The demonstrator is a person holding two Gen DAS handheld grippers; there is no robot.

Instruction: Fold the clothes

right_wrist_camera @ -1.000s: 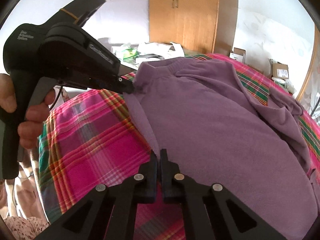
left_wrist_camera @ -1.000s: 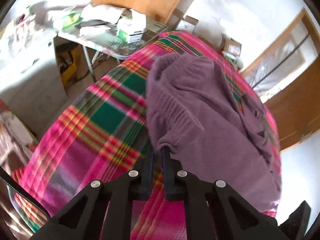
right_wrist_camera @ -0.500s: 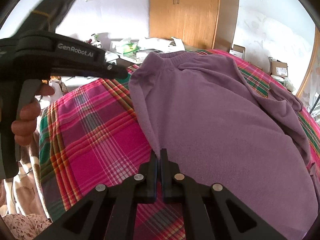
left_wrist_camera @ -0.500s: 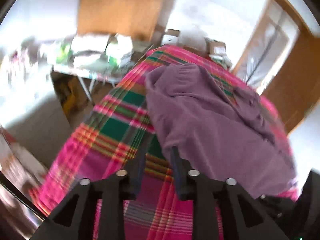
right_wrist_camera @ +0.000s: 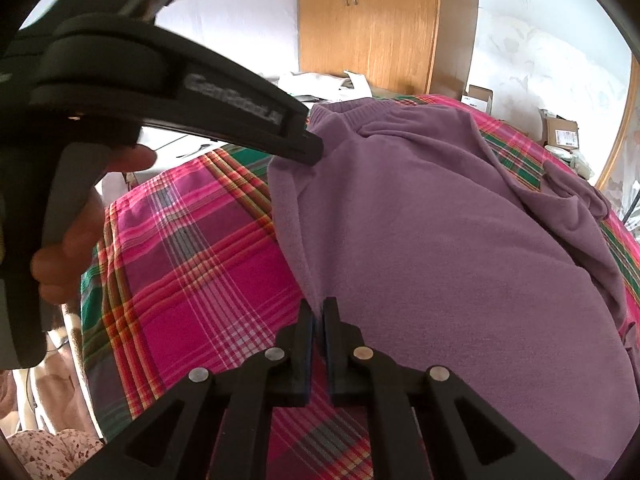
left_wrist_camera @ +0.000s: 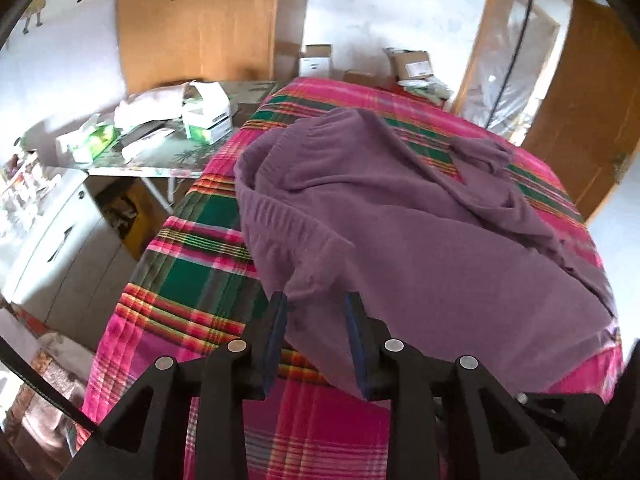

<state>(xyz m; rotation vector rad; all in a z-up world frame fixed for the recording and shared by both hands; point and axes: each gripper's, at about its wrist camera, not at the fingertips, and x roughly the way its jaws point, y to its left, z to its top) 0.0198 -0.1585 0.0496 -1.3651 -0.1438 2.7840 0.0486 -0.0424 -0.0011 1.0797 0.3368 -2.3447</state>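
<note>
A purple sweater [left_wrist_camera: 400, 240] lies spread on a bed covered by a pink and green plaid blanket [left_wrist_camera: 192, 280]. My left gripper [left_wrist_camera: 316, 304] is open, and a folded edge of the sweater lies loose between its fingers. My right gripper [right_wrist_camera: 319, 312] is shut on the purple sweater [right_wrist_camera: 440, 240] at its near left edge. In the right wrist view, the left gripper [right_wrist_camera: 308, 152] reaches in from the left, its tip against the sweater's upper side near the collar. A hand [right_wrist_camera: 64, 256] holds its handle. The far sleeve lies bunched at the right.
A cluttered folding table [left_wrist_camera: 160, 152] and a white cabinet [left_wrist_camera: 52, 248] stand left of the bed. A wooden wardrobe [left_wrist_camera: 200, 20] and cardboard boxes [left_wrist_camera: 316, 60] sit behind it. A wooden door [left_wrist_camera: 580, 100] is at the right.
My left gripper has opened and let go of the sweater's fold, and its view has swung and tilted up. The right gripper stays shut on the sweater's edge.
</note>
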